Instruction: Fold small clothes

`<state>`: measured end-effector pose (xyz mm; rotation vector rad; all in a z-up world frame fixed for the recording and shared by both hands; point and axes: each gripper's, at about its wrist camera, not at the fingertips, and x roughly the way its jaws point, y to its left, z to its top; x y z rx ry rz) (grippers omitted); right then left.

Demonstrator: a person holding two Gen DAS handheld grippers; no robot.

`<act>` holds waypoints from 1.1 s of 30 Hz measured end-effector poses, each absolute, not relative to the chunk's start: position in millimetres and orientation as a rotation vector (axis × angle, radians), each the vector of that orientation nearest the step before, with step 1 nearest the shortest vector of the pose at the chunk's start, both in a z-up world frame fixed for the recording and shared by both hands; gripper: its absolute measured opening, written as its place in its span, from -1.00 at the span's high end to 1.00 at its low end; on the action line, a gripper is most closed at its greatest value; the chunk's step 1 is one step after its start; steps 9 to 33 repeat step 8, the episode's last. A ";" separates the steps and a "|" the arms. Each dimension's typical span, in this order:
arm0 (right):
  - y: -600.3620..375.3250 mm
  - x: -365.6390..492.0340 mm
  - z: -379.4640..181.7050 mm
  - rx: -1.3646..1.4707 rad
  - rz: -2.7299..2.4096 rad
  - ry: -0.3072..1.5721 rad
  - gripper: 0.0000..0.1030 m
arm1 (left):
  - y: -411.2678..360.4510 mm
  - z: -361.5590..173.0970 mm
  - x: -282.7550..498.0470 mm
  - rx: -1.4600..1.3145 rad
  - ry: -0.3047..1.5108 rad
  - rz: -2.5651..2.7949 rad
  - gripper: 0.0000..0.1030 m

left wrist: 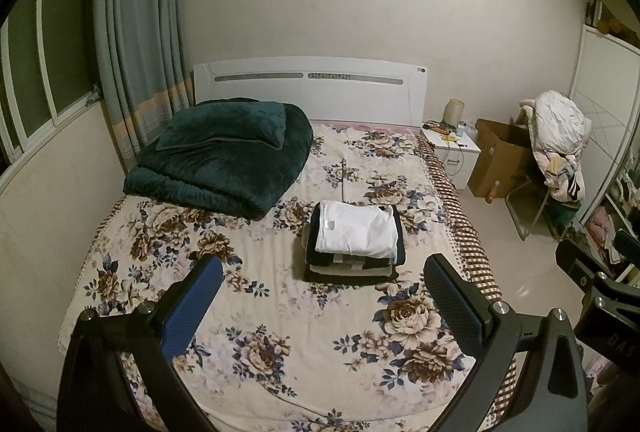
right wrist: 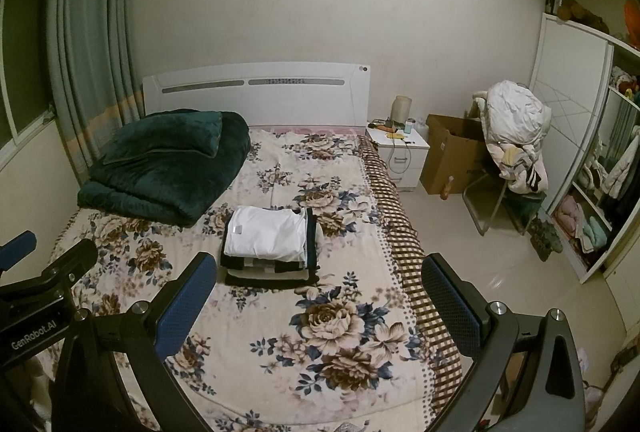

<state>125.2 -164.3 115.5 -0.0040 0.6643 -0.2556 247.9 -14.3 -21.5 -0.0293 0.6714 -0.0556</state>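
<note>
A stack of folded clothes (left wrist: 354,244) lies on the floral bedspread (left wrist: 280,312), with a white folded garment (left wrist: 358,230) on top and dark and striped pieces under it. The right wrist view shows the same stack of folded clothes (right wrist: 270,248) and its white top garment (right wrist: 266,234). My left gripper (left wrist: 324,272) is open, held above the near half of the bed, well short of the stack, with nothing between its blue pads. My right gripper (right wrist: 320,268) is open too and holds nothing. The left gripper's body (right wrist: 36,296) shows at the left edge of the right wrist view.
A folded dark green quilt (left wrist: 224,155) with a pillow lies at the head of the bed (left wrist: 312,87). Right of the bed stand a white nightstand (left wrist: 452,147), a cardboard box (left wrist: 500,159), a chair piled with clothes (left wrist: 560,147) and an open wardrobe (right wrist: 592,167). Curtains (left wrist: 136,31) hang at left.
</note>
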 end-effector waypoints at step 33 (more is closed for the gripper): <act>-161.0 123.5 117.9 -0.002 -0.253 0.667 -1.00 | -12.1 -18.0 242.9 -0.023 0.665 -0.054 -1.00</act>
